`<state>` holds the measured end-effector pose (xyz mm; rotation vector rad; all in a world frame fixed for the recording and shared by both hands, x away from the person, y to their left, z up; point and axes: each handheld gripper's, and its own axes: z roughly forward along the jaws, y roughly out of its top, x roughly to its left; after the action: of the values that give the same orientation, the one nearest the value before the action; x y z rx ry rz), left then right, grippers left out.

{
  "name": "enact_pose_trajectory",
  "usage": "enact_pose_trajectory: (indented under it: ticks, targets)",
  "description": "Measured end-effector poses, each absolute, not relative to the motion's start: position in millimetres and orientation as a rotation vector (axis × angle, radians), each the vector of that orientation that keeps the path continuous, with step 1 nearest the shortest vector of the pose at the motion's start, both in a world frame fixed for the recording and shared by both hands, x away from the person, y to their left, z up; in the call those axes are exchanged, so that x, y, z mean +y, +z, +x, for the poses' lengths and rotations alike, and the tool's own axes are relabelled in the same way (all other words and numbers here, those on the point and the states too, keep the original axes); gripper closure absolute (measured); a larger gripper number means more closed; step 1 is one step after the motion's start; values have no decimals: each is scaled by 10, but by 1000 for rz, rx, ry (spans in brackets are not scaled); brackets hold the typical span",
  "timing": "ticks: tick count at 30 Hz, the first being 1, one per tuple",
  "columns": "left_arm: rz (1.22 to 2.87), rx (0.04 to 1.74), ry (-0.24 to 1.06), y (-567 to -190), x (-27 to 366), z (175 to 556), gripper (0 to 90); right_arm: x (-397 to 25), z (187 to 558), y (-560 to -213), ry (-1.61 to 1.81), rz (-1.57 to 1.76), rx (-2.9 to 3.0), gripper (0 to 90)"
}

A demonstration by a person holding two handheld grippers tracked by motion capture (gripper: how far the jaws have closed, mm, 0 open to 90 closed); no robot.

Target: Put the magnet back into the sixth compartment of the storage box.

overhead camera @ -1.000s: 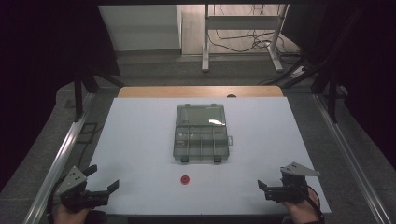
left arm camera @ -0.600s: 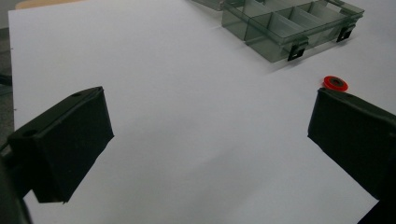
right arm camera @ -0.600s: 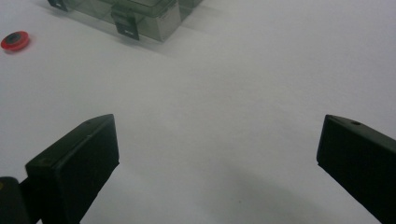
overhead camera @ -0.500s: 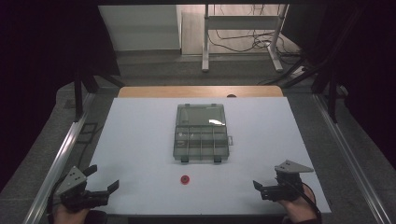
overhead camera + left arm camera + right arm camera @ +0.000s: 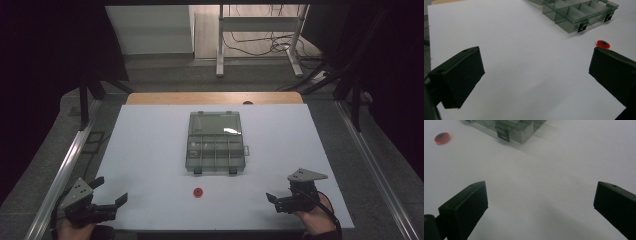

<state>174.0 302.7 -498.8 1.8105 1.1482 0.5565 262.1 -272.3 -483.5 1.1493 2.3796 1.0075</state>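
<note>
My left hand-held gripper (image 5: 107,202) and right hand-held gripper (image 5: 274,200) both sit low at the near table (image 5: 150,150) edge, jaws wide apart and empty. The small red ring (image 5: 198,192) lies flat between them, ahead and right of the left one, ahead and left of the right one, with the open compartment box (image 5: 215,147) just beyond it. Risk as I judge it: the ring is thin and flat, so a shallow pinch could skid it away or flick it against the box.
</note>
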Motion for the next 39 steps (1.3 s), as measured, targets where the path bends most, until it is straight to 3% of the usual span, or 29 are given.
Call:
enact_pose_trajectory:
  ticks: [39]
  targets:
    - [1826, 1140, 559, -4988, 3012, 1742, 1, -2396, 2836, -4754, 1054, 1085, 2450, 0]
